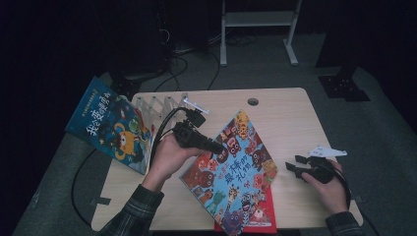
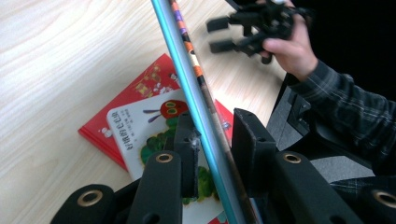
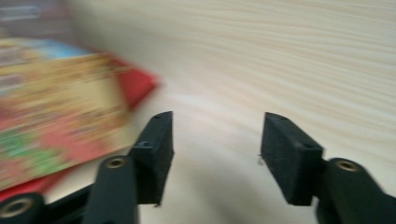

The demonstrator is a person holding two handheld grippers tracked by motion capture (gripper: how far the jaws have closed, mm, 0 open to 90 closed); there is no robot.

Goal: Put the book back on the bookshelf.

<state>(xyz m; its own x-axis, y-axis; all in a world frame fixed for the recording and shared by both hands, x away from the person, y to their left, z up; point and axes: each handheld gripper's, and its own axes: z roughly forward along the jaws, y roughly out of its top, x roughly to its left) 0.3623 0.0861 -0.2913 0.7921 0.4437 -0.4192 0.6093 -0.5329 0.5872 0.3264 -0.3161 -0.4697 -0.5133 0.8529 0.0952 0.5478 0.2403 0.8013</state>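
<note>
A colourful picture book (image 1: 236, 167) with cartoon animals on its cover hangs tilted over the middle of the table. My left gripper (image 1: 216, 147) is shut on its left edge. In the left gripper view the book's teal edge (image 2: 205, 116) runs between the jaws of my left gripper (image 2: 215, 135). Under it lie a red book (image 2: 140, 88) and a white caterpillar book (image 2: 140, 135). My right gripper (image 1: 292, 163) stands open to the right of the book, nothing between its jaws. The right gripper (image 3: 215, 154) hovers over bare wood, with the book (image 3: 60, 107) blurred at the left.
A blue picture book (image 1: 110, 123) leans against a white rack (image 1: 157, 105) at the table's back left. The red book (image 1: 258, 221) pokes out near the front edge. The wooden table (image 1: 290, 118) has a small hole (image 1: 253, 102) at the back.
</note>
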